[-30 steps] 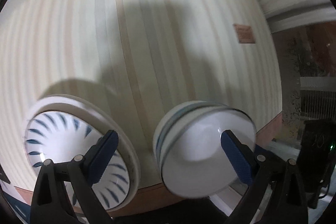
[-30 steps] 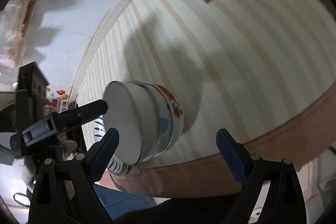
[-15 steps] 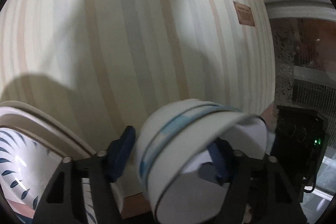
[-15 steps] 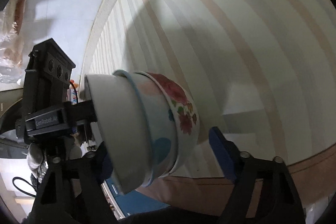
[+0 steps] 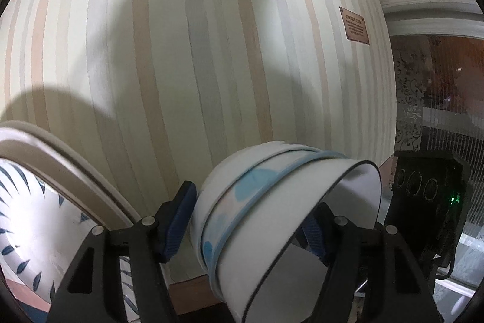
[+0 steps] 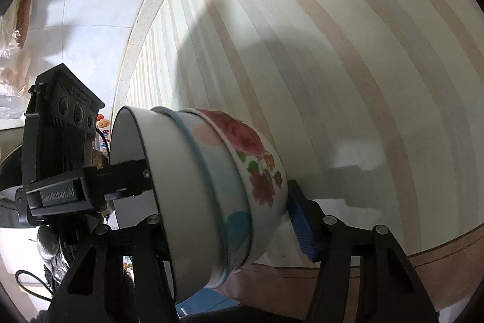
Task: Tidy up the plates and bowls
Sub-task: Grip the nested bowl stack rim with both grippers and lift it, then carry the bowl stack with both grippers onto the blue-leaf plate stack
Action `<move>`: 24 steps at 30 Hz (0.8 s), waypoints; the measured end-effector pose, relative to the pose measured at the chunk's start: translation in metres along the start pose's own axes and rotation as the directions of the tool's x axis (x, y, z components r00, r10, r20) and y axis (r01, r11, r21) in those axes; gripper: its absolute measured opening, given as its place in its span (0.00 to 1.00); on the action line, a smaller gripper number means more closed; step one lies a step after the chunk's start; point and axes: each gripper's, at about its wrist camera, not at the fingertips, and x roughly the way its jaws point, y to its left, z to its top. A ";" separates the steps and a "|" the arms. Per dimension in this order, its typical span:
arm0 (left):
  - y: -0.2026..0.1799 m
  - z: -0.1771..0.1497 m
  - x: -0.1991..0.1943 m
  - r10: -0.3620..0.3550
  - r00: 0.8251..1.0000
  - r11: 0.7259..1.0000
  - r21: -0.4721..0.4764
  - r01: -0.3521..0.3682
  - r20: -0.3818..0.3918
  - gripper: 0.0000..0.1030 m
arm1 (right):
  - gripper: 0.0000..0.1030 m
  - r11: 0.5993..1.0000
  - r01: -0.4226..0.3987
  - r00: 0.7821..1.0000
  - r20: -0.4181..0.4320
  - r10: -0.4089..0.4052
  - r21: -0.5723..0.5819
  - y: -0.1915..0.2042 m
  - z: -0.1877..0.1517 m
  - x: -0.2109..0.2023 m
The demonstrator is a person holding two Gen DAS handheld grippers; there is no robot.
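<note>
A nested stack of bowls (image 5: 272,220) sits between both grippers: a white black-rimmed bowl inside, a blue-rimmed one, and a rose-patterned one (image 6: 251,156) outermost. My left gripper (image 5: 248,226) is closed on the stack, one blue pad outside, one inside the white bowl. My right gripper (image 6: 224,220) also clamps the stack (image 6: 196,196) from the other side, one finger inside, one pad against the floral bowl. A white plate with blue leaf marks (image 5: 36,217) lies at the left on the striped tablecloth (image 5: 211,65).
The tablecloth's brown hem and table edge (image 6: 438,262) run along the front. The left gripper's black body (image 6: 63,141) shows in the right wrist view; the right gripper's body (image 5: 429,202) shows in the left. A small brown label (image 5: 354,26) lies far right.
Both grippers have closed in on the bowl stack from opposite sides and now clamp it. The stack looms larger and the plate has slid further left in the left wrist view.
</note>
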 end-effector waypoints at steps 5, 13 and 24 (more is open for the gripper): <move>-0.002 -0.005 -0.007 0.008 1.000 1.000 -0.006 -0.008 0.005 0.62 | 0.59 1.000 -0.009 1.000 -0.006 0.009 0.009 0.001 0.004 -0.004; -0.006 -0.010 -0.030 -0.001 0.999 1.000 -0.012 0.001 0.034 0.62 | 0.58 1.000 -0.024 1.000 -0.011 0.023 -0.011 0.021 0.006 -0.017; 0.022 -0.026 -0.080 0.006 0.994 0.997 -0.082 0.003 0.106 0.62 | 0.58 0.995 -0.050 0.996 -0.084 0.043 -0.083 0.082 0.003 -0.007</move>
